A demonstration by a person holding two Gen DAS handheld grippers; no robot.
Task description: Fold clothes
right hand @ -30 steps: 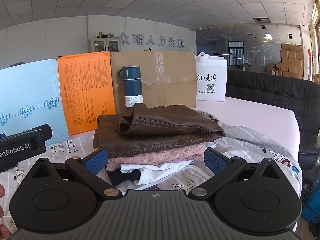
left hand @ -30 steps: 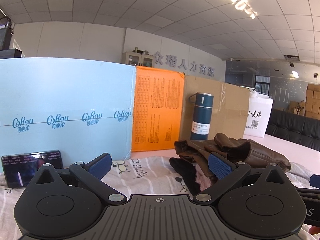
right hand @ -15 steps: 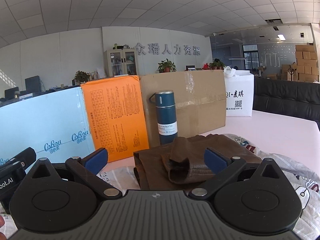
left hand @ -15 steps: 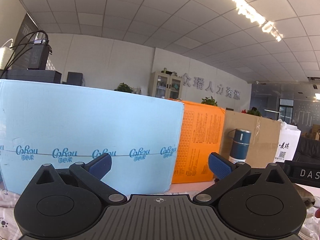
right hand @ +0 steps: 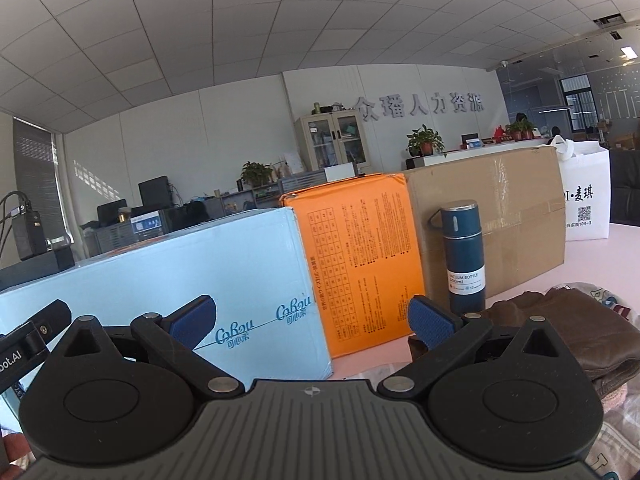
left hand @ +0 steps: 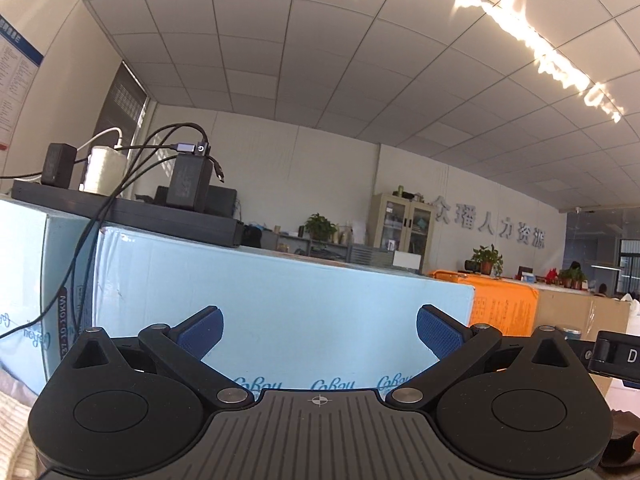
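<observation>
Only in the right view, brown jacket [right hand: 576,328] and flask [right hand: 464,254]; left gripper [left hand: 319,330] and right gripper [right hand: 312,322] spread wide, empty

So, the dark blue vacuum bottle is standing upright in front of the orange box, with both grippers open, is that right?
Not quite: the vacuum bottle stands upright in front of the brown cardboard box, beside the orange box, as the right wrist view shows. Both the right gripper and left gripper are open.
</observation>
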